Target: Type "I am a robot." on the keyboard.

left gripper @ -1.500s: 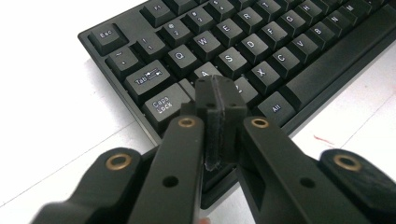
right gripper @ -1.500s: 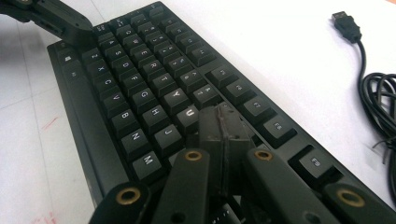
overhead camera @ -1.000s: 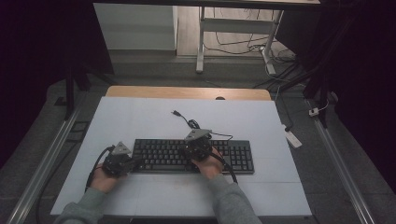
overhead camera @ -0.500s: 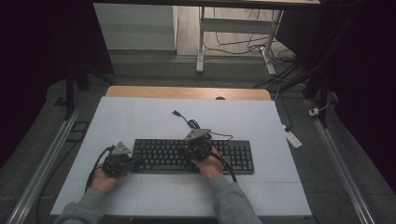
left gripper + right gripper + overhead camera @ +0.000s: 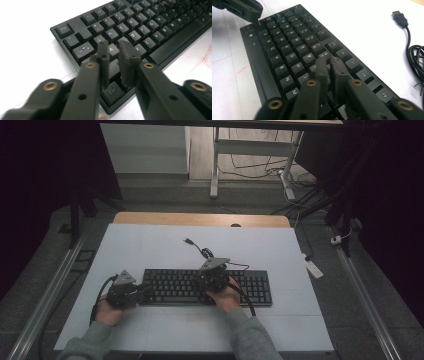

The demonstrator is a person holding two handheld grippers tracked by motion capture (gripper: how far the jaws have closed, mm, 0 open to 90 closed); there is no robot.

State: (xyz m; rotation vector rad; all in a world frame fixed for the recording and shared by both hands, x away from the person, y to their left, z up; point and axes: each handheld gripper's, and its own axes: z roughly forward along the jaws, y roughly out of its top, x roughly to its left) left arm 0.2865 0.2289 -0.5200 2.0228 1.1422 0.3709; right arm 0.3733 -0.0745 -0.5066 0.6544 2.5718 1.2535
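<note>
**Black keyboard lay crosswise under both claws**

Black and long, the keyboard (image 5: 206, 287) lay on the white desk (image 5: 150, 245) with its long axis running from 9 o'clock to 3 o'clock in the high view, near the person's edge. The left claw (image 5: 148, 289) sat at the keyboard's 9 o'clock end, pointing toward 3 o'clock along that axis. In the left gripper view its jaws stood a narrow gap apart, holding nothing, their tips poised over the keys near A and Tab at the left end of the board. The right claw (image 5: 329, 65) hovered over the middle of the keyboard, pointing toward 12 o'clock across the short axis. Its jaws were nearly together, with only a slit between them and nothing in it, the tips just above the keys near J. Whether either tip touched a key could not be told. The keyboard's cable (image 5: 202, 251) trailed off toward 12 o'clock, its plug (image 5: 399, 16) lying loose on the desk. Either hand looked equally near; a key press seemed likeliest.
</note>
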